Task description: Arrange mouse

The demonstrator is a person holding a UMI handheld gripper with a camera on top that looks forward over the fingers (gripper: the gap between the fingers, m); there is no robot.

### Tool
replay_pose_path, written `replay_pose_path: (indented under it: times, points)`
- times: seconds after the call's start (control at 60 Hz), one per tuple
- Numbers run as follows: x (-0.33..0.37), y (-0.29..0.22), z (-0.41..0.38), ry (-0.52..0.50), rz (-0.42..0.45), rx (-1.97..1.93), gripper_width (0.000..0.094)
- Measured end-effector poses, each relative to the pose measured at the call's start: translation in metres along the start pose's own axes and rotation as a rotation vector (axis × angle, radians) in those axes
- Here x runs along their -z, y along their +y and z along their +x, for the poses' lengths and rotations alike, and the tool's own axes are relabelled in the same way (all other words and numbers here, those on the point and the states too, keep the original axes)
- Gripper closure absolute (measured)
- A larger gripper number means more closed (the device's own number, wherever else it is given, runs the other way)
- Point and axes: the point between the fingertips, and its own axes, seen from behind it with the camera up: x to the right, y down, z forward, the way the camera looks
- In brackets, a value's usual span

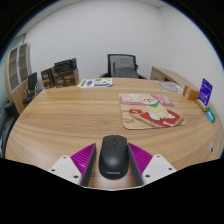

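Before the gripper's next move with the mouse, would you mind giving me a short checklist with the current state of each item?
1. Mouse between the fingers: ok, the black mouse sits between the two pink pads.
2. Both pads pressing on the mouse: cannot tell; they sit close at each side, but contact is not clear.
3. Mouse lifted off the wooden table: cannot tell from this view.
4. Mouse mat in sight: ok, the illustrated mat lies flat beyond the fingers, to the right.
5. Mat surface free: ok, nothing lies on it.
6. Path from the gripper to the mat: ok, only bare tabletop between.
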Motion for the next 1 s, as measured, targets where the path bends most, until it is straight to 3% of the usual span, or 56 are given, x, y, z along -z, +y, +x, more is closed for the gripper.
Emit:
replay_pose_path:
  times: [0.05, 0.4, 0.517, 0.683, 0.833, 1.0]
  points:
    - [-0.001, -0.001, 0.004, 0.013, 0.003, 0.002, 0.0422]
    - [-0.001, 0.0, 0.003, -0.012, -0.031, -0.001, 0.0624]
    - [0.008, -0.007, 0.001, -0.019, -0.031, 0.017, 0.0629]
    - [0.038, -0.098, 0.011, -0.046, 0.079, 0.004, 0.0629]
    - [0.041, -0.198, 0.06, 0.001, 0.194, -0.015, 0.0629]
    - [-0.004, -0.222, 0.118, 0.078, 0.186, -0.049, 0.0629]
